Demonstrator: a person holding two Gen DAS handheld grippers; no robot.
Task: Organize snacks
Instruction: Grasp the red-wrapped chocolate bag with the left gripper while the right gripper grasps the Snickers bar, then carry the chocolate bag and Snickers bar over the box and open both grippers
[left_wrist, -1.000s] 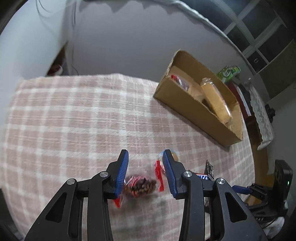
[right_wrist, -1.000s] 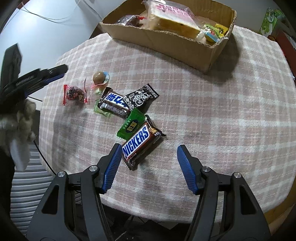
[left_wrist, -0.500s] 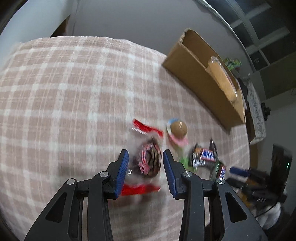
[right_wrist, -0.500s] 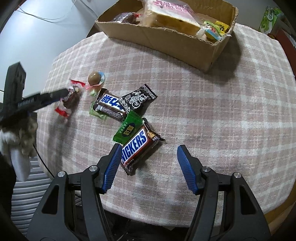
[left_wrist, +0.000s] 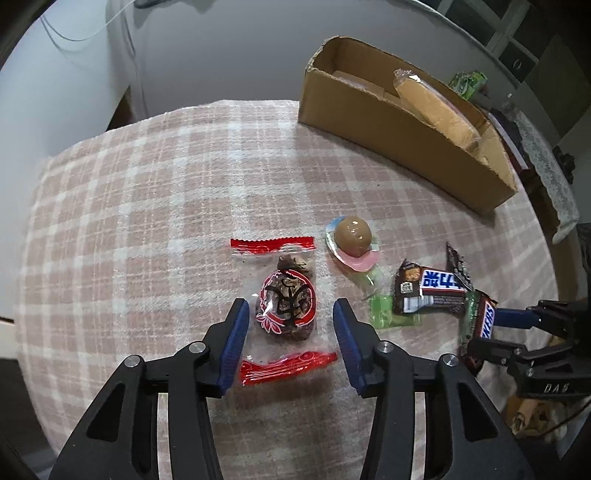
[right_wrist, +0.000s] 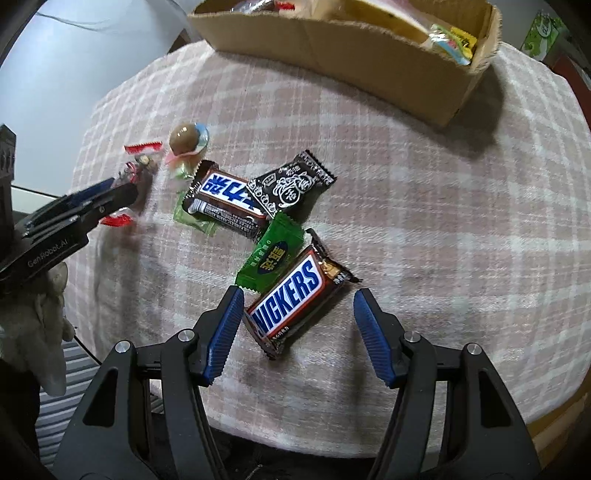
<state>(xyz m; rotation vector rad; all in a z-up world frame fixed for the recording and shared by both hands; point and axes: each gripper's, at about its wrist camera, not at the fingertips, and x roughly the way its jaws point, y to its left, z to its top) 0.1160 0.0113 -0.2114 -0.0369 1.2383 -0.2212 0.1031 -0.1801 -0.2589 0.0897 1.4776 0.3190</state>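
Note:
My left gripper (left_wrist: 288, 325) is open, its blue pads on either side of a clear red-edged snack packet (left_wrist: 286, 306) lying on the checked tablecloth. My right gripper (right_wrist: 297, 325) is open, straddling a Snickers bar (right_wrist: 295, 291). Beside it lie a green packet (right_wrist: 271, 254), a blue-labelled chocolate bar (right_wrist: 227, 203), a black packet (right_wrist: 291, 184) and a brown ball candy (right_wrist: 186, 138). The cardboard box (right_wrist: 351, 59) at the far side holds several snacks. The left gripper also shows in the right wrist view (right_wrist: 110, 195) at the red-edged packet (right_wrist: 142, 162).
The round table (left_wrist: 147, 184) is covered with a pink checked cloth, and its edge lies close below both grippers. The box (left_wrist: 399, 125) stands at the back right in the left wrist view, with a wrapped cake (left_wrist: 432, 107) inside. A green pack (right_wrist: 546, 35) lies beyond the table.
My left gripper has come down around the red-edged packet, which now lies lengthwise between the pads. My right gripper has moved closer over the Snickers bar.

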